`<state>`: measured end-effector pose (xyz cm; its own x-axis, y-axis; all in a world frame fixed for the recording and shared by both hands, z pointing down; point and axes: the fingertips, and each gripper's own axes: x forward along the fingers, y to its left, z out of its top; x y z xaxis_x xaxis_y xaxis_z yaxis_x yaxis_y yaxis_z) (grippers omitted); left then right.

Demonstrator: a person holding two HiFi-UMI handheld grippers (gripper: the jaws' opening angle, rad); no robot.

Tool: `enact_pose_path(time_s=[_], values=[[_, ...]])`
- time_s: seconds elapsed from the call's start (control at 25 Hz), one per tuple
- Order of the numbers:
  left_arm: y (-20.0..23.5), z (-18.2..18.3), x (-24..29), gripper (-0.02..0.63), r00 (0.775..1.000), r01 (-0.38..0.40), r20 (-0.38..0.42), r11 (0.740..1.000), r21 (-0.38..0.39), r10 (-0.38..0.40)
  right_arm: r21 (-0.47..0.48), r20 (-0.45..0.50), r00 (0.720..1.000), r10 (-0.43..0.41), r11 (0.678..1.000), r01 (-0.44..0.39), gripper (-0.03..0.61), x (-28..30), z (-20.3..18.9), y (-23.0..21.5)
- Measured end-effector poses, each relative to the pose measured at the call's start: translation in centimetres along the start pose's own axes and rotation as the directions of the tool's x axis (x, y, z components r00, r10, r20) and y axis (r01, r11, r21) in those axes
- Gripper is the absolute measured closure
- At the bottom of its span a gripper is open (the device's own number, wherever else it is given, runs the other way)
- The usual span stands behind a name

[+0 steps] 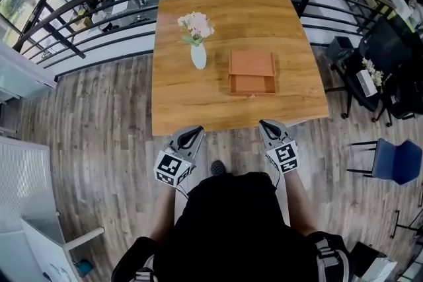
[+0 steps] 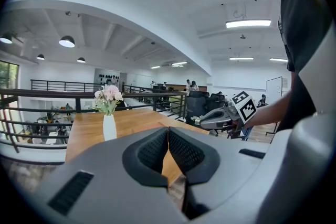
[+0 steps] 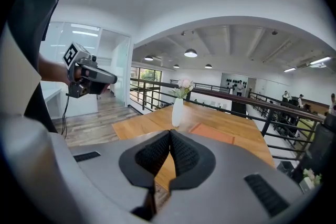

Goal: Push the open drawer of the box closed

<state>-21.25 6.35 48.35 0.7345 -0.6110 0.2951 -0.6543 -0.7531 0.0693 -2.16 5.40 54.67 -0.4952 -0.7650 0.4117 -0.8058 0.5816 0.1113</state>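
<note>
Item: flat orange-brown wooden box (image 1: 252, 65), on the pale wooden tabletop (image 1: 185, 109), right of centre. Its shallow drawer (image 1: 252, 84) stood pulled out toward me.

Progress: not begun, by my judgement; the whole push remained.

Tools: left tongs (image 1: 194, 133) and right tongs (image 1: 268, 125), both clenched on nothing, at the tabletop's near edge, well apart from the box.

Nearby: white vase of pink flowers (image 1: 198, 53) (left of the box, off the path). Nothing I saw blocked the drawer front.
</note>
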Motion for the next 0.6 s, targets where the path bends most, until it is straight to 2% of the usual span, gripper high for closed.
enact_pose_path(time_s=[0.12,0.32,0.6], values=[[0.7,-0.8,-0.5,0.591,1.0,0.018,-0.019,1.0,-0.001,-0.018,0.03,-0.019,1.0,-0.017,0.999,0.018,0.561,0.7,-0.7,0.9],[2.1,-0.3,-0.8,0.591,0.999,0.032,-0.006,0.999,0.012,-0.032,0.049,-0.06,0.998,-0.032,0.998,0.035,0.561,1.9,-2.5,2.1],[1.9,-0.1,-0.7,0.591,0.999,0.05,-0.011,0.999,0.01,-0.05,0.051,-0.099,0.992,-0.084,0.995,0.089,0.561,3.0,-3.2,0.8]])
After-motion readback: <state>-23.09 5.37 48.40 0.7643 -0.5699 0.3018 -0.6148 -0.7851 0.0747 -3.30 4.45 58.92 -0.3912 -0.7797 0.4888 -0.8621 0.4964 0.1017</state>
